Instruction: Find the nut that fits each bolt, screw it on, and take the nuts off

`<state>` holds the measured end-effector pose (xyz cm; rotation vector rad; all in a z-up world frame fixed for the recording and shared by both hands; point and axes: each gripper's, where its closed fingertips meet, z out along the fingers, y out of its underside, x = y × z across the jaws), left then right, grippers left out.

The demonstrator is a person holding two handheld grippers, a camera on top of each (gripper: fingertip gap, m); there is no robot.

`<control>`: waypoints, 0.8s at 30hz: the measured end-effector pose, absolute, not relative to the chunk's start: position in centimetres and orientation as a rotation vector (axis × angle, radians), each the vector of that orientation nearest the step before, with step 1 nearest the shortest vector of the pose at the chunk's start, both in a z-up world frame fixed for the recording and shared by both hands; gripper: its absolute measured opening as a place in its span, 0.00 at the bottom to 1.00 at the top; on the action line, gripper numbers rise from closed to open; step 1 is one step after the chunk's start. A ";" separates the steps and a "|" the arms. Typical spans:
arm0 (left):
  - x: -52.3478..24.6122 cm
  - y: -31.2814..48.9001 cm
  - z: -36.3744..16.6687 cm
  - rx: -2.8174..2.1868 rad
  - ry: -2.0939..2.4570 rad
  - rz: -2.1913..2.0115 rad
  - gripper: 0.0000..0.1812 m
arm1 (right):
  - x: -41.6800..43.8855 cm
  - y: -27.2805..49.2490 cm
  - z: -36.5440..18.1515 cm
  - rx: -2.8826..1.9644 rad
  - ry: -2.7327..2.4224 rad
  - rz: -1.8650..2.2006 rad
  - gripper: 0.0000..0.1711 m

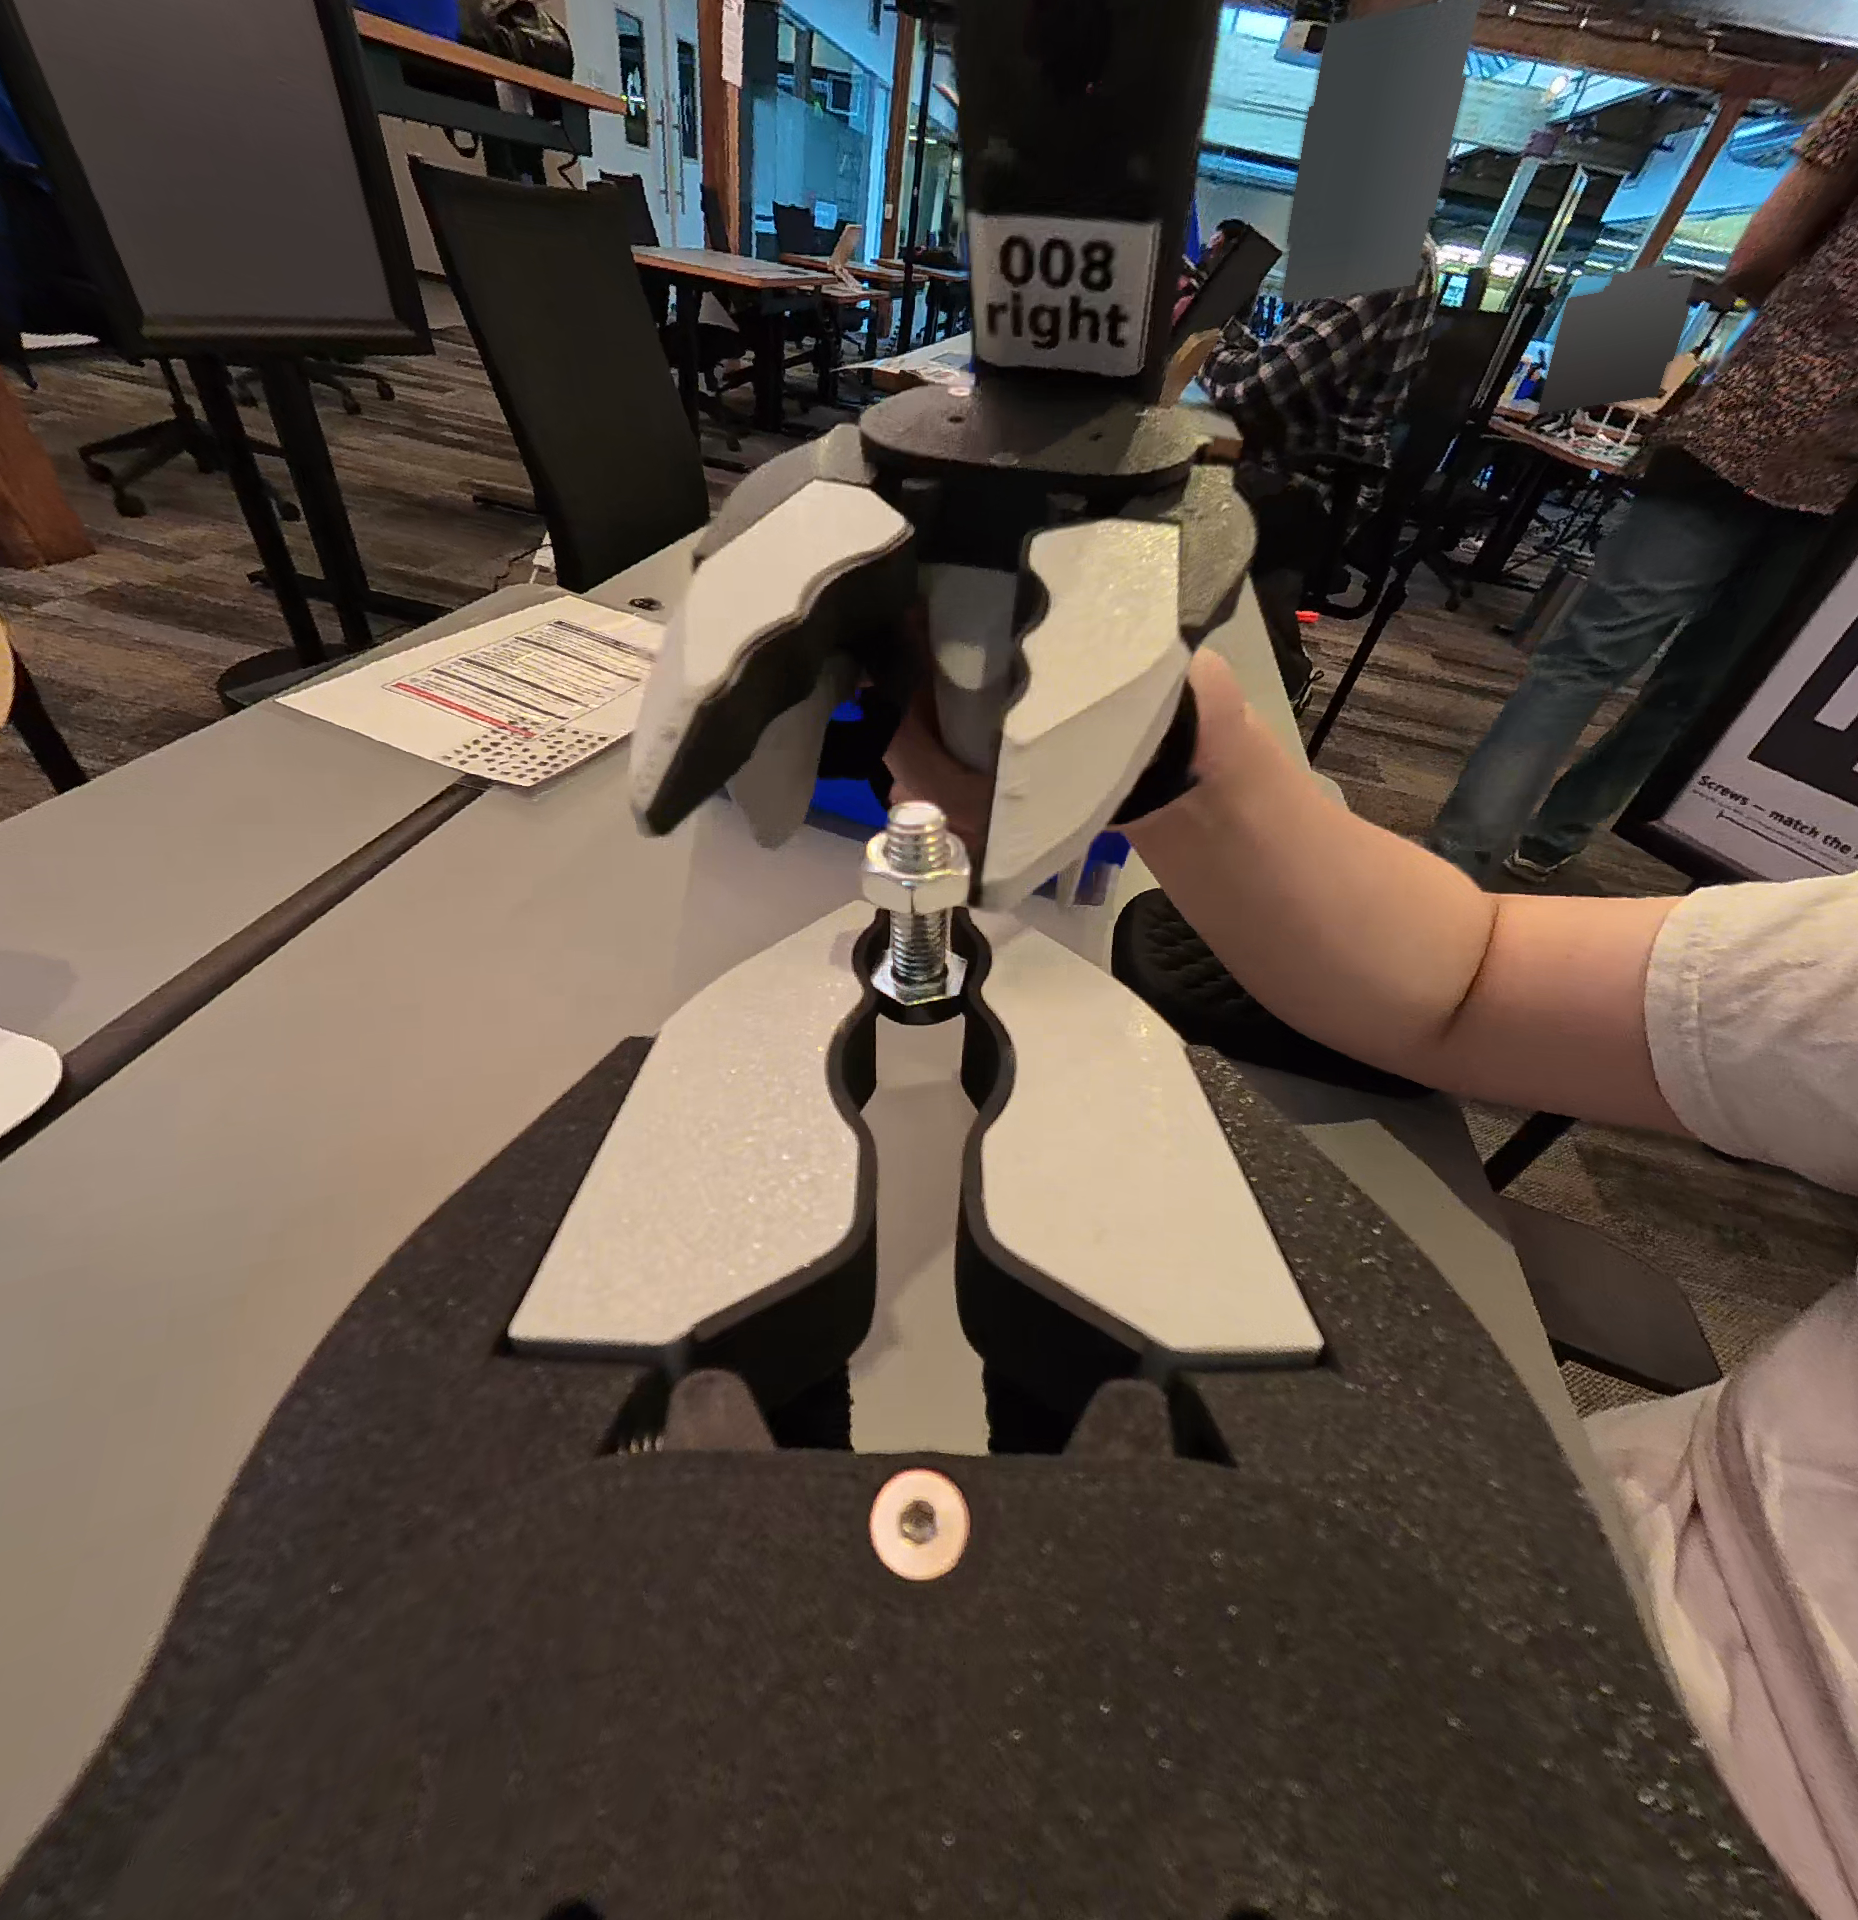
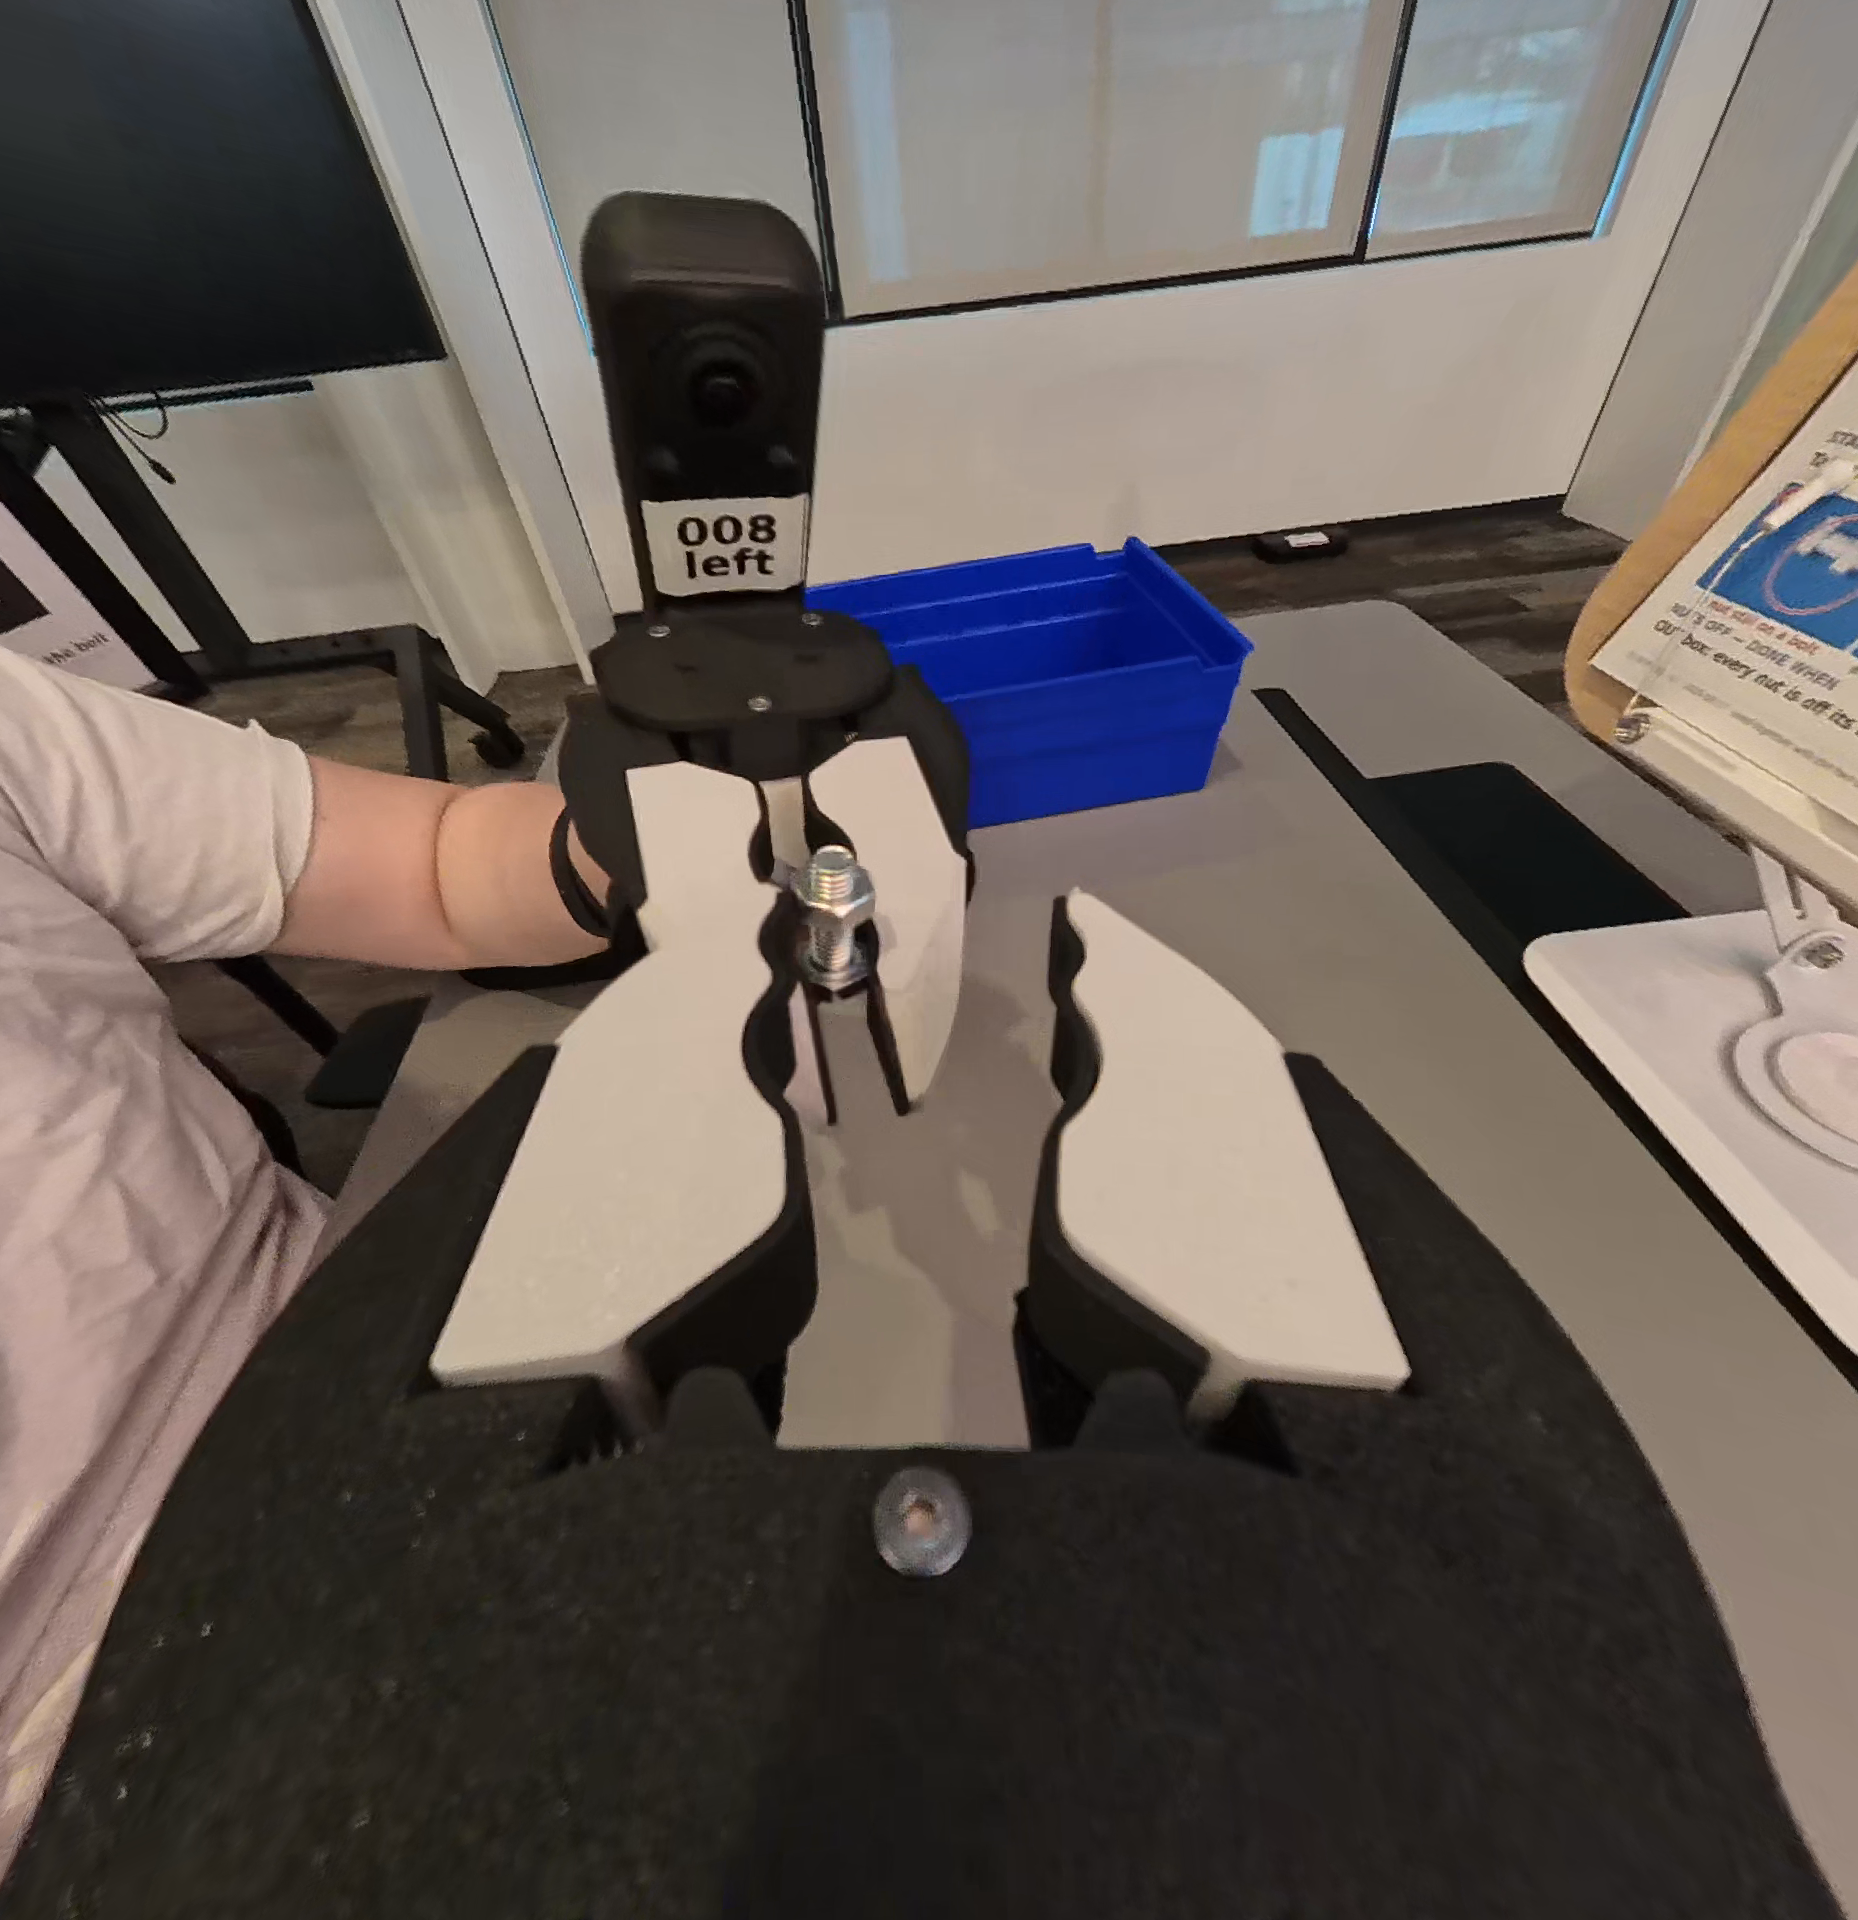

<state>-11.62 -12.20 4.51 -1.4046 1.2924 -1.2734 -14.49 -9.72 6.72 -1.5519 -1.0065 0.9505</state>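
The left gripper (image 1: 920,971), with white-faced fingers on black foam bodies, is clenched on the hexagonal head of the zinc-plated steel bolt (image 1: 917,935). It holds the bolt upright, head down and threaded end up, above the grey laminate table (image 1: 281,1039). The bolt's long axis is close to vertical and roughly square to the left fingers.

A bright hexagonal steel nut (image 1: 916,881) sits on the thread near the top of the bolt, with a few turns of thread showing above it and a bare length of shank between it and the head.

The right gripper (image 2: 920,997) is released, its jaws spread wide. In the right wrist view the nut lies ahead of and to the left of the gap's centre, just beside the left-hand finger (image 2: 655,1091); whether that finger touches the nut cannot be told. The other finger is well apart from it. In the left wrist view the right gripper comes down from above and beyond, one fingertip close against the nut's side.

Judgement: the coming move depends on centring the open jaws across the nut's flats — square to the bolt axis — before closing, so that turning does not cock the nut on the thread.

Farther back, an empty blue plastic bin (image 2: 1060,675) rests on the table behind the left gripper.
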 end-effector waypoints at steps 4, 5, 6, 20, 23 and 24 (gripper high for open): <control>-11.8 -12.1 4.9 -1.396 1.284 -1.275 0.06 | -13.1 -9.3 7.1 -1.549 -0.966 0.988 0.22; -11.9 -12.0 4.9 -1.395 1.281 -1.270 0.06 | -13.1 -9.6 7.4 -1.533 -0.961 1.016 0.22; -11.9 -11.9 4.9 -1.395 1.279 -1.268 0.06 | -13.4 -9.9 7.8 -1.512 -0.961 1.050 0.22; -11.9 -12.4 5.1 -1.387 1.285 -1.293 0.06 | -14.2 -10.8 8.4 -1.467 -0.970 1.119 0.23; -11.7 -12.7 5.0 -1.384 1.291 -1.297 0.06 | -15.0 -10.9 7.8 -1.495 -0.998 1.087 0.23; -11.7 -12.7 5.1 -1.383 1.291 -1.295 0.06 | -14.8 -10.4 7.4 -1.512 -0.998 1.049 0.25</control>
